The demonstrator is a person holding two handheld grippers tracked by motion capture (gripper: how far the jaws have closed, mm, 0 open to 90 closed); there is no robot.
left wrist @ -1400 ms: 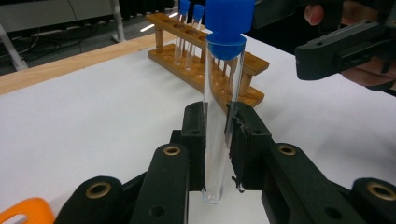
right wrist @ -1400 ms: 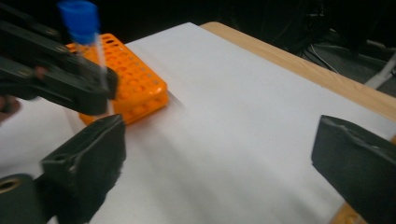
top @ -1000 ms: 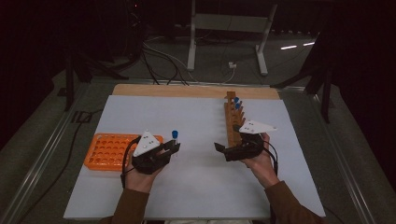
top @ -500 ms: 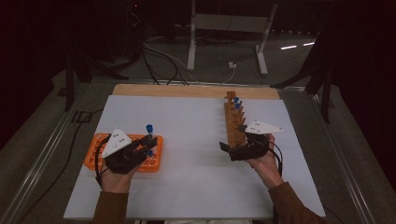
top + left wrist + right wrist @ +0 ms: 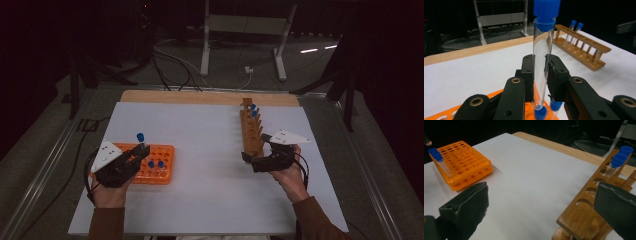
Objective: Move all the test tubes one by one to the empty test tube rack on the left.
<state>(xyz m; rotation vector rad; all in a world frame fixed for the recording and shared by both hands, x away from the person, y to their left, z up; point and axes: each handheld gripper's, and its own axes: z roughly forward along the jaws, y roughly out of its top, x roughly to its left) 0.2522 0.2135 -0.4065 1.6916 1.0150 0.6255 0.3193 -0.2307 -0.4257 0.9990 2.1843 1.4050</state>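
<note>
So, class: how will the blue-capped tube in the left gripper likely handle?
The tube looks clear, smooth and empty: probably light, slippery and breakable. Held upright by the left gripper above the orange rack, its round body would likely roll if laid down.

No text, label, brand or number can be read anywhere in these pictures. The racks and tubes bear no legible marking.

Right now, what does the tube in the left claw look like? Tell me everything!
The tube is a thin, clear test tube that looks empty, with a round bottom and a bright blue screw cap on top. It stands upright, pinched around its middle between the black pads of the left claw. It hangs just above the orange rack, near two other blue-capped tubes already standing in that rack.
</note>
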